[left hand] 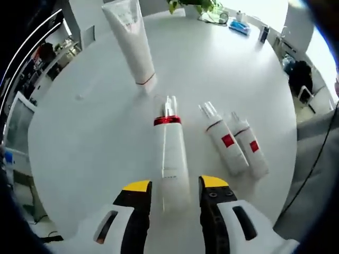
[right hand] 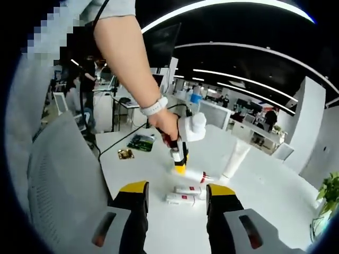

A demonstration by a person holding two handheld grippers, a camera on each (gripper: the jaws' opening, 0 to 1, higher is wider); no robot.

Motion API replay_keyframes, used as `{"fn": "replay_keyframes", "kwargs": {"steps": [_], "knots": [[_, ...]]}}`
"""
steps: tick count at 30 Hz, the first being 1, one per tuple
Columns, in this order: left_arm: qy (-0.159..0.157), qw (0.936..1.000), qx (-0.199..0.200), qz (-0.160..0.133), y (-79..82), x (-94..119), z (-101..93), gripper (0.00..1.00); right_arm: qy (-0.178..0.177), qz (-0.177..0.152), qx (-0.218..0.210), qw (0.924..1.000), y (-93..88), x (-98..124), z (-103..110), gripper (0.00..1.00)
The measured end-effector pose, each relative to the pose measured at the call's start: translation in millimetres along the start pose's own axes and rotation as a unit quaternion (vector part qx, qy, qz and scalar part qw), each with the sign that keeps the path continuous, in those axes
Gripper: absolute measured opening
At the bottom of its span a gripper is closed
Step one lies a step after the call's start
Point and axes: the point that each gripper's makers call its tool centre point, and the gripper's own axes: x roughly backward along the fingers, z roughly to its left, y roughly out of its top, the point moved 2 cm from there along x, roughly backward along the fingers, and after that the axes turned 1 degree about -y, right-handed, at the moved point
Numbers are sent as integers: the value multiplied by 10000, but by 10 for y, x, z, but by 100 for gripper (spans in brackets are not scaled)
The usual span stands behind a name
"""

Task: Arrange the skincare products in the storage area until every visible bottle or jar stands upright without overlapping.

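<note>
Bottle (left hand: 170,156) with a red band under its clear cap lies flat on the white round table (left hand: 79,137), and it sits right between the yellow tips of your left gripper (left hand: 175,186). Those jaws are spread apart on either side of the bottle's lower end; whether they touch it, you cannot tell from here. Just to one side of it lie two smaller white bottles (left hand: 237,142) with red square labels, side by side and both on their sides, caps pointing the same way as the banded bottle's. Beyond the banded bottle's cap a large white tube (left hand: 131,39) stands on its cap end, leaning slightly, close to that cap. At the table's far edge you have a potted plant (left hand: 197,5), a blue item and a few small objects, too small to name. A grey chair back (left hand: 315,159) sits beside the table.

In the right gripper view, your right gripper (right hand: 177,189) hangs above the table with its jaws apart and nothing between them. Past its tips you see the two small bottles lying flat, the left gripper (right hand: 180,168) with its yellow tips down at the banded bottle, held by your hand (right hand: 165,124) with a white wristband (right hand: 153,107), and the white tube standing upright further off. A small dark card (right hand: 141,142) and a gold item (right hand: 125,154) lie on the table near a black cable. A grey chair (right hand: 58,174) stands close by, with an open office beyond.
</note>
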Motion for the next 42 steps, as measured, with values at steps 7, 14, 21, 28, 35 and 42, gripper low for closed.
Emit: {"fn": "replay_keyframes", "kwargs": {"steps": [7,14,21,28,35,42], "knots": [[-50,9993,-189,314,24,-209,19,38,44,111,-62,9999,-46,-12,6,36],[-260,9991,-54,345,33,-265,16,32,74,250,-20,9997,-97,-21,11,32],[-209,9994,44,282,75,-246,5,34,25,333,109,9994,-124,-16,8,31],[-211,9983,-502,192,173,-222,-149,32,-142,375,178,9990,-138,0,-45,29],[-261,9994,105,214,165,-211,-141,27,-227,405,195,9987,-143,-3,-77,29],[-372,9988,316,25,151,-170,-187,25,-293,494,224,9981,-174,-4,-100,28]]}}
